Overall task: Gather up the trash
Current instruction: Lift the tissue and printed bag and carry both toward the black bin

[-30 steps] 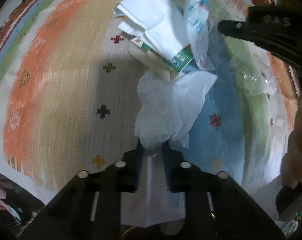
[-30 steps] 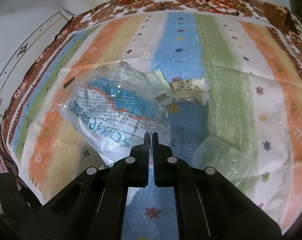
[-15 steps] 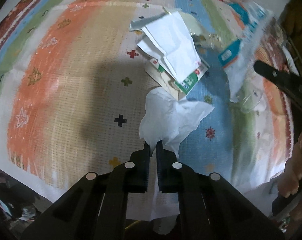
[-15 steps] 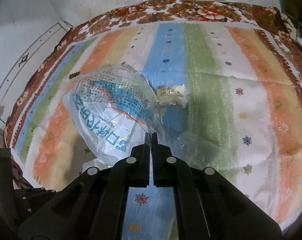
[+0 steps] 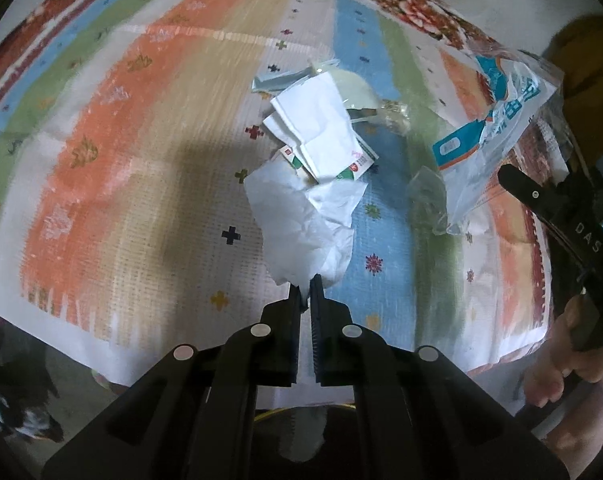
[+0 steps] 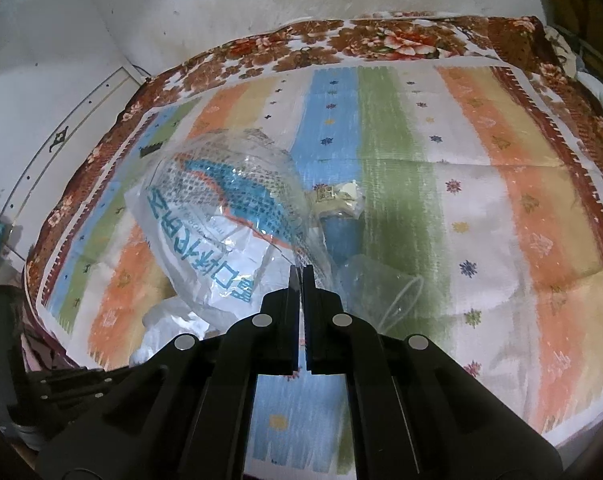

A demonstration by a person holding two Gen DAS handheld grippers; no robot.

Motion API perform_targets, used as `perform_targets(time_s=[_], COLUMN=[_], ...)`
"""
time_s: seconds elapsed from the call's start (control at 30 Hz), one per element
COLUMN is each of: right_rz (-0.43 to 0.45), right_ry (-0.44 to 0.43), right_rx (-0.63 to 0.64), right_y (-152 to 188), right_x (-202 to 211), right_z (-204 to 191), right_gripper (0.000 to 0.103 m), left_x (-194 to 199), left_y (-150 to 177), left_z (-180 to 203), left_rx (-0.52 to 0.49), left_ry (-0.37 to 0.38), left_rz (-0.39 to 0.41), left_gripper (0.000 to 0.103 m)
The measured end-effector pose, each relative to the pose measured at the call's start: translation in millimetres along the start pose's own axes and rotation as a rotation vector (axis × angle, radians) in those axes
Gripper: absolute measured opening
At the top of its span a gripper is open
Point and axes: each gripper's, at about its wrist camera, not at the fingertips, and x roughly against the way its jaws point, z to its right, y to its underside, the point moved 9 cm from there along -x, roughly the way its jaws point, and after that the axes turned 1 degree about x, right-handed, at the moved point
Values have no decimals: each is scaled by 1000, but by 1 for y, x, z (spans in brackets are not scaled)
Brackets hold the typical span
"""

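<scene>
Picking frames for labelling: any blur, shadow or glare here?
Left wrist view: striped cloth streaks with motion blur at upper left, a broad shadow beside the white tissue. Right wrist view: sharper; glare glints on the clear plastic bag.

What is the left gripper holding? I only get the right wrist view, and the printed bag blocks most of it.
Observer: The left gripper is shut on one end of a crumpled white tissue.
Operator: Is there any trash behind my bag?
Observer: Yes. A pile of folded white papers lies on the striped cloth, with a green-and-red printed carton under it.
Operator: Is my bag clear of that pile?
Observer: It looks so. In the left wrist view the plastic bag hangs from the right gripper off to one side, apart from the papers.
</scene>
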Motion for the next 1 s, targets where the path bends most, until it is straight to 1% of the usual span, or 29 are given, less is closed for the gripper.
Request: perform_targets(time_s=[0.13,0.23,0.4,0.57,0.63,0.7,0.77,0.87,1.0], right_rz=[18,20,52,71,71,72,72,76,67], right_ry=[13,11,-5,2,3,-5,-18,-25,-22], right_rx=[12,-1,12,29,28,20,20,40,53], right_y=[5,13,22,32,36,40,44,51,63], right_x=[16,32,60,79,82,87,92,101,110], right_z=[1,3,-4,-6,-7,-8,-11,-17,-20], right_gripper=[1,1,1,1,1,1,1,1,1], left_x=[12,24,43,58,62,69,80,93,98], left_y=[2,3,3,6,7,9,12,23,41], left_z=[7,11,19,18,14,8,6,12,18], left_rx=[-11,-23,-58,-69,-76,-55,-26,-26,-59], left_ry=[21,23,24,37,22,15,51,103,105], left_rz=[21,49,97,123,138,157,176,186,195], left_gripper=[4,4,4,4,4,2,2,2,2])
